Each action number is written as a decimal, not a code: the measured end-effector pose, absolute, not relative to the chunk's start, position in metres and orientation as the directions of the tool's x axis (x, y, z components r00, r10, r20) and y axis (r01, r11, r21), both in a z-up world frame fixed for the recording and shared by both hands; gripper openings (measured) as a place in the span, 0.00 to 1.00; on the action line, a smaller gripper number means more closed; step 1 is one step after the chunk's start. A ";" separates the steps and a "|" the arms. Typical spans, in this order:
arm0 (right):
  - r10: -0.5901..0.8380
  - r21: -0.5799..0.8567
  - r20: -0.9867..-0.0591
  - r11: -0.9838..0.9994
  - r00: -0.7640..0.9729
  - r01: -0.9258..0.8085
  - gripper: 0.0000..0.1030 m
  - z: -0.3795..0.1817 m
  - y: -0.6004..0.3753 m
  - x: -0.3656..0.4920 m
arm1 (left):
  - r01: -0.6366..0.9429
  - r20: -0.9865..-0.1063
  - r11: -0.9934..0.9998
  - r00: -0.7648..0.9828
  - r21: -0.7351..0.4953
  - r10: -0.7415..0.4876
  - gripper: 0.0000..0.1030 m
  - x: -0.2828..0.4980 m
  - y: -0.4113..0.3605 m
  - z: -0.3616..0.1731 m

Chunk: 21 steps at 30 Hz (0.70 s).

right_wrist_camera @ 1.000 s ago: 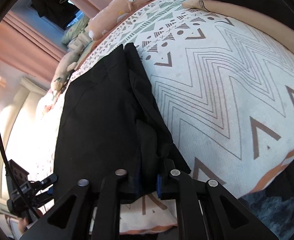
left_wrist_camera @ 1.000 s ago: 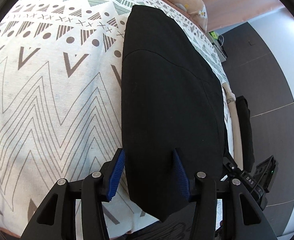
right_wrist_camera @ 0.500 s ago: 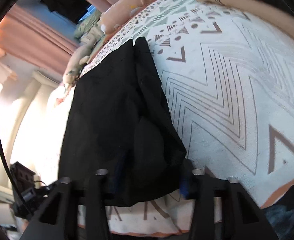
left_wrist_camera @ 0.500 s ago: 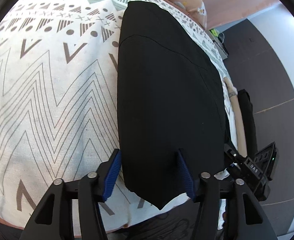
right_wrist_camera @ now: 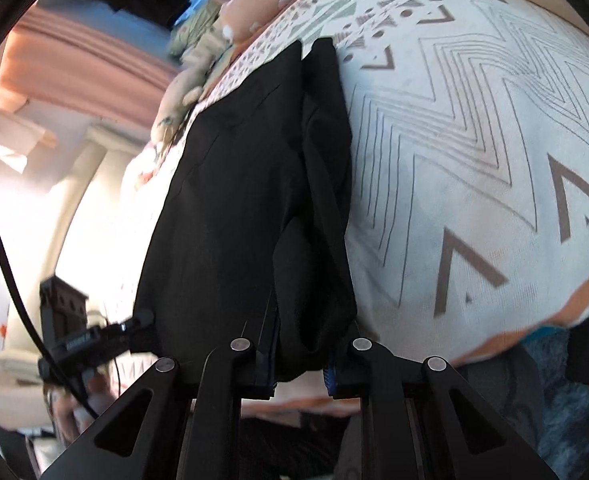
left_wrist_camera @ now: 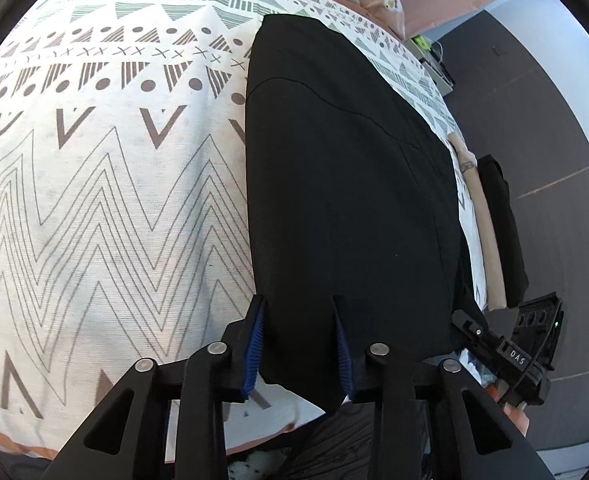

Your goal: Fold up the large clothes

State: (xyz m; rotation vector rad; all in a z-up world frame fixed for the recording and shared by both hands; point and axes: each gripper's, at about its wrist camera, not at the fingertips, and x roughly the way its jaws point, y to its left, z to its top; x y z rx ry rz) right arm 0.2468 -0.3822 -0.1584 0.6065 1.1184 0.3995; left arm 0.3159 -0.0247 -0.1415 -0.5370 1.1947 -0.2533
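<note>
**Black garment gripped at the bed's near edge**

A folded black garment lies lengthwise on the patterned bedspread. The left claw is closing around its near corner; the right claw, also closing, has bunched fabric between its pads.

The black garment hides the right gripper's pads, and the right wrist view is blurred toward its edges.

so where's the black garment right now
The black garment lies lengthwise on the patterned bedspread, its near end between both claws at the bed's near edge.
</note>
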 end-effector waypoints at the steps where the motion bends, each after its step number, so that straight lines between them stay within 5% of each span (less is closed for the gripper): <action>1: 0.564 0.615 -0.726 0.789 0.394 0.003 0.34 -0.156 -0.384 0.248 | -0.102 -0.816 0.848 0.353 -0.520 -0.458 0.39 0.317 -0.023 -0.142; 7: 0.500 0.542 -0.749 0.840 0.436 -0.032 0.65 -0.134 -0.393 0.269 | -0.134 -0.808 0.845 0.400 -0.518 -0.432 0.45 0.332 -0.015 -0.141; 21: 0.561 0.586 -0.773 0.810 0.298 -0.005 0.66 -0.163 -0.394 0.379 | -0.146 -0.801 0.834 0.407 -0.532 -0.439 0.46 0.413 -0.002 -0.155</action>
